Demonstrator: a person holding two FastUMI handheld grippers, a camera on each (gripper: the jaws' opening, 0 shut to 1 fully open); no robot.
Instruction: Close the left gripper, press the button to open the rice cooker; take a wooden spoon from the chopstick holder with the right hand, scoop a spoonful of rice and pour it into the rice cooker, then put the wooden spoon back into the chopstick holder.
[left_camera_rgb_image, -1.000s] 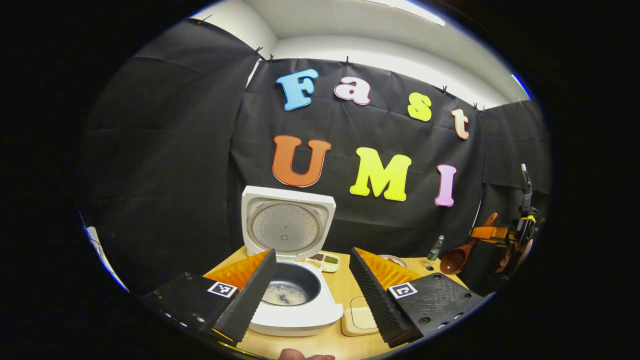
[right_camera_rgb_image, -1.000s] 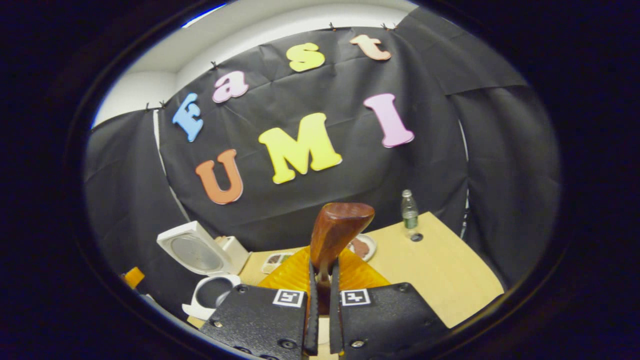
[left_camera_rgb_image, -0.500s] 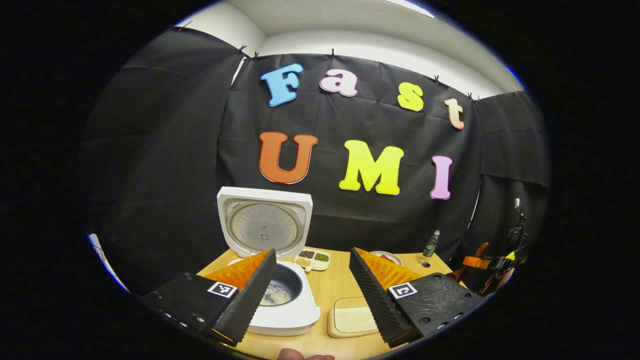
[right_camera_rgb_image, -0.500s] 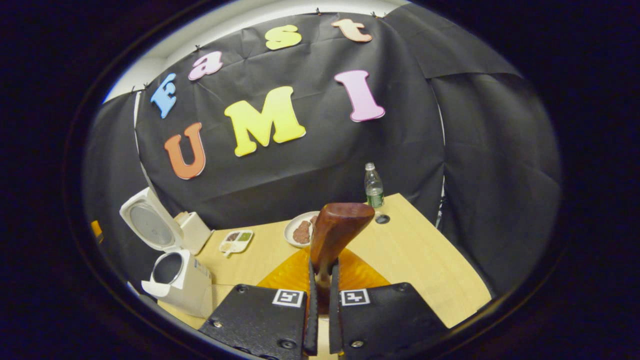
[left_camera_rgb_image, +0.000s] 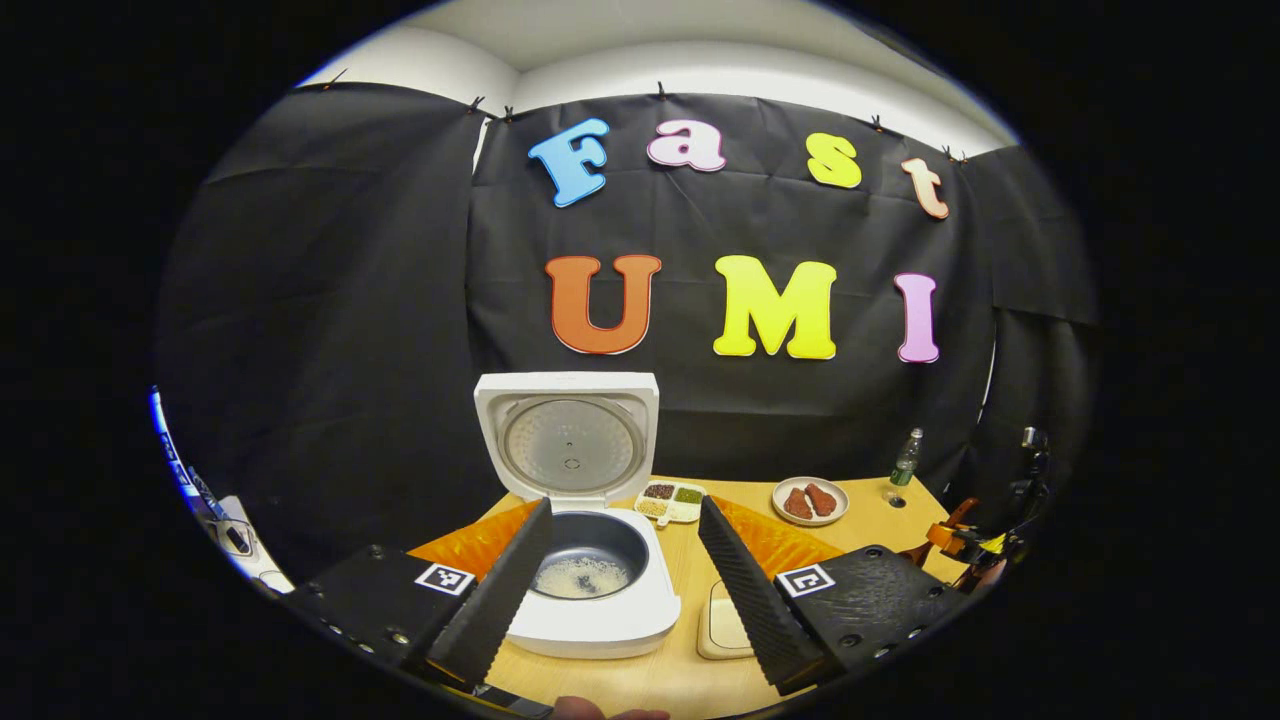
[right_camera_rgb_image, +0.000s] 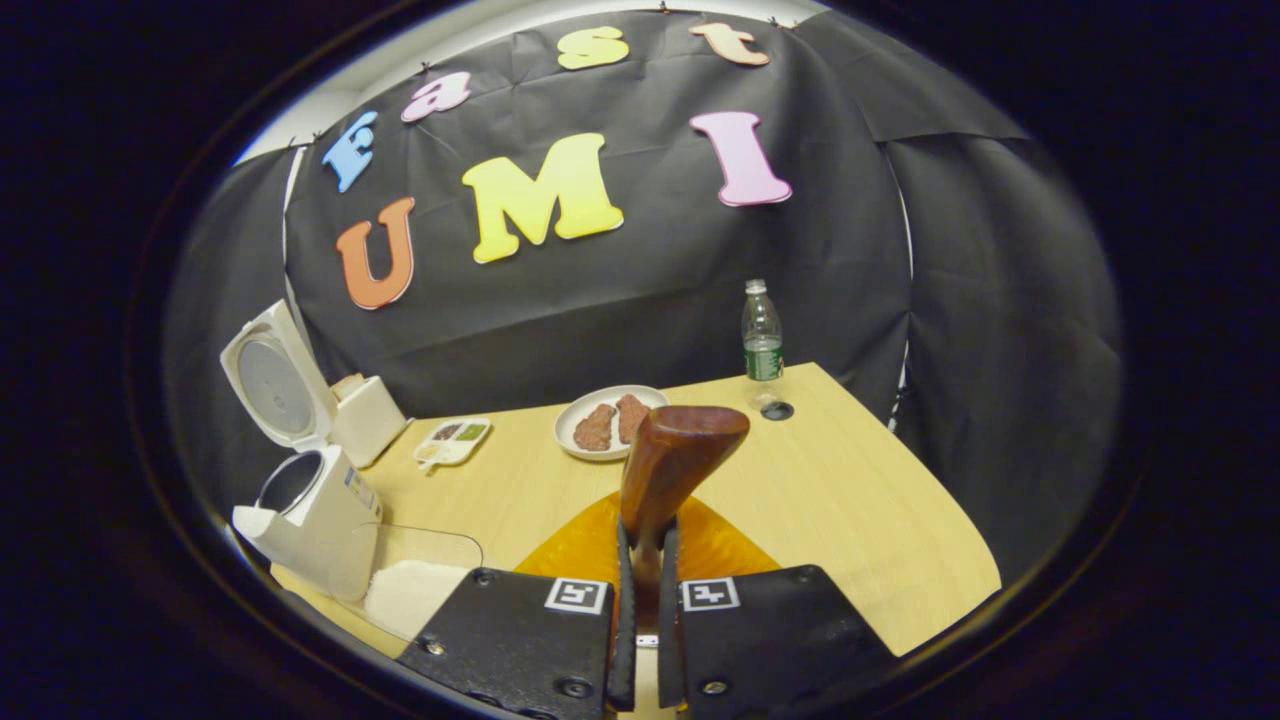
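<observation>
The white rice cooker (left_camera_rgb_image: 600, 625) stands open with its lid (left_camera_rgb_image: 570, 440) upright and a little rice in its dark pot (left_camera_rgb_image: 585, 572). My left gripper (left_camera_rgb_image: 625, 590) hangs open just in front of it, holding nothing. My right gripper (right_camera_rgb_image: 645, 575) is shut on the handle of the wooden spoon (right_camera_rgb_image: 680, 450), whose brown bowl sticks up ahead of the fingers. That gripper, still holding the spoon, also sits low at the far right edge of the left gripper view (left_camera_rgb_image: 965, 540). A clear container of white rice (right_camera_rgb_image: 415, 590) lies beside the cooker (right_camera_rgb_image: 305, 505).
On the wooden table (right_camera_rgb_image: 850, 500) are a plate with brown pieces (right_camera_rgb_image: 610, 420), a small divided dish of grains (right_camera_rgb_image: 450, 440) and a plastic bottle (right_camera_rgb_image: 762, 335) with its cap beside it. A white box (right_camera_rgb_image: 365, 415) stands behind the cooker. A fingertip (left_camera_rgb_image: 585, 710) shows at the bottom.
The right gripper with the spoon has tipped downward, bringing more of the table and the rice container into view. The left gripper has shifted slightly and stays open.
</observation>
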